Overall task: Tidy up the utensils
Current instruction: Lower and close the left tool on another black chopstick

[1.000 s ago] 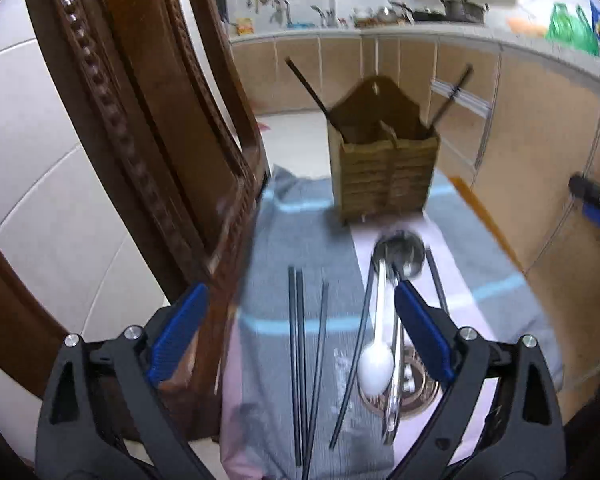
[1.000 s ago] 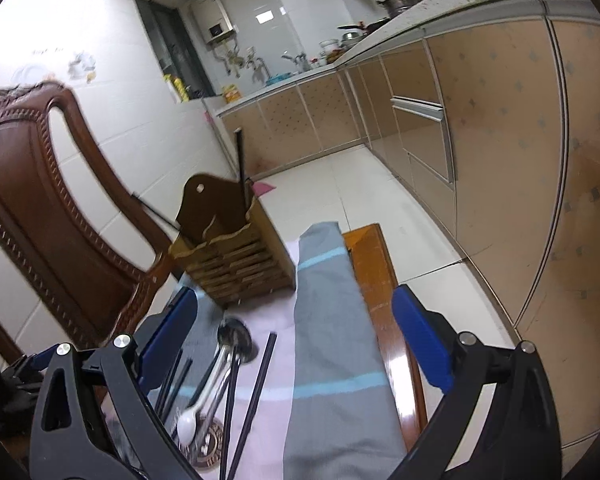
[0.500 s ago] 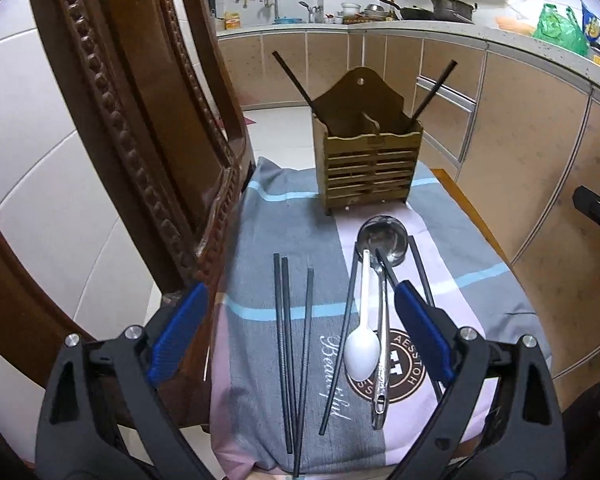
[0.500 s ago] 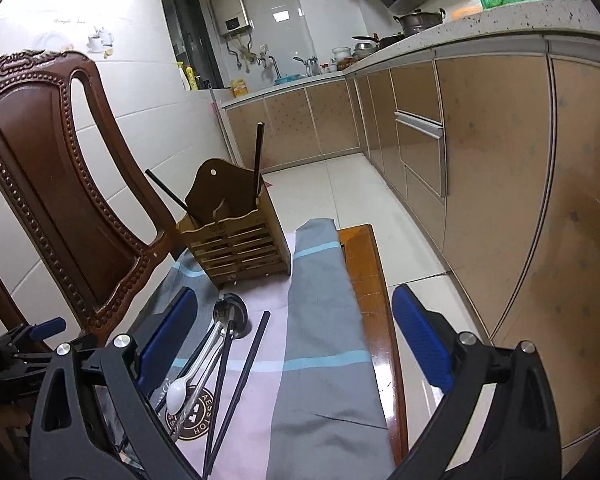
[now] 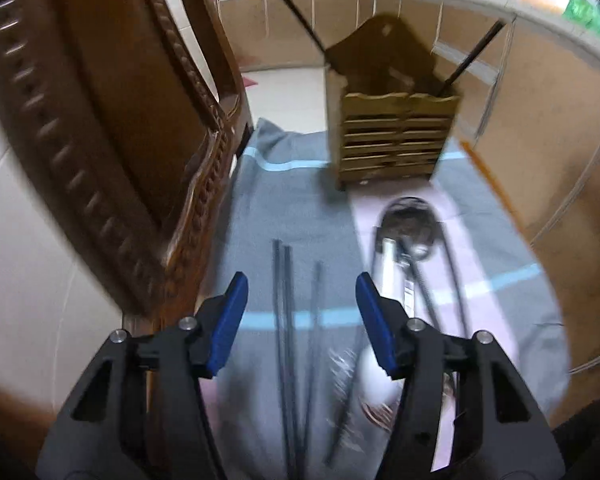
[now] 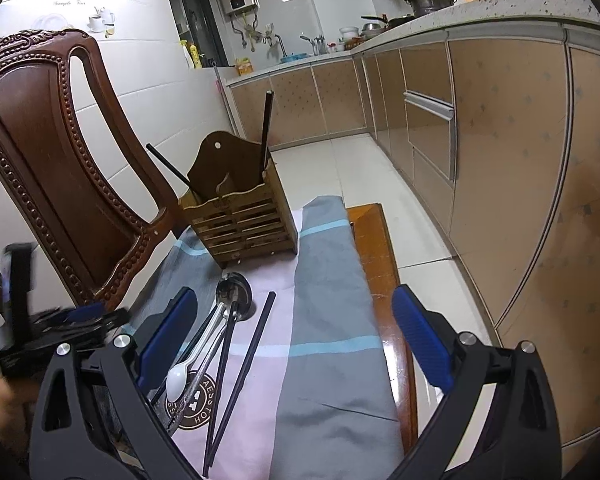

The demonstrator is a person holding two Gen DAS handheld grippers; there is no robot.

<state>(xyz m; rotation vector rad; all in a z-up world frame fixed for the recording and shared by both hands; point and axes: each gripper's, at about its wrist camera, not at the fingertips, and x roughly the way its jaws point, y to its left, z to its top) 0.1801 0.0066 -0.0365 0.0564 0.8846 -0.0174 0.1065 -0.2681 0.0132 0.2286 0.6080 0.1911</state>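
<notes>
Three black chopsticks [image 5: 284, 320] lie on the grey and pink cloth [image 5: 292, 200]. My left gripper [image 5: 300, 312] hovers over them; they show between its blue pads. Its jaws are closing and do not press on anything. The picture is blurred. To the right lie a steel ladle [image 5: 410, 224], more utensils and chopsticks. A wooden utensil holder [image 5: 396, 136] stands at the cloth's far end with two chopsticks leaning in it. My right gripper [image 6: 294, 336] is open above the cloth with nothing held. The right wrist view shows the holder [image 6: 240, 220], the ladle [image 6: 234, 294], a white spoon [image 6: 178, 378] and the left gripper [image 6: 72, 316].
A carved wooden chair [image 5: 120, 120] stands close along the table's left side. The bare wooden table edge [image 6: 380, 260] shows right of the cloth. Kitchen cabinets [image 6: 500, 160] and a tiled floor lie beyond on the right.
My left gripper has come forward and down over the black chopsticks, and its jaws have narrowed. The right gripper has stayed about where it was.
</notes>
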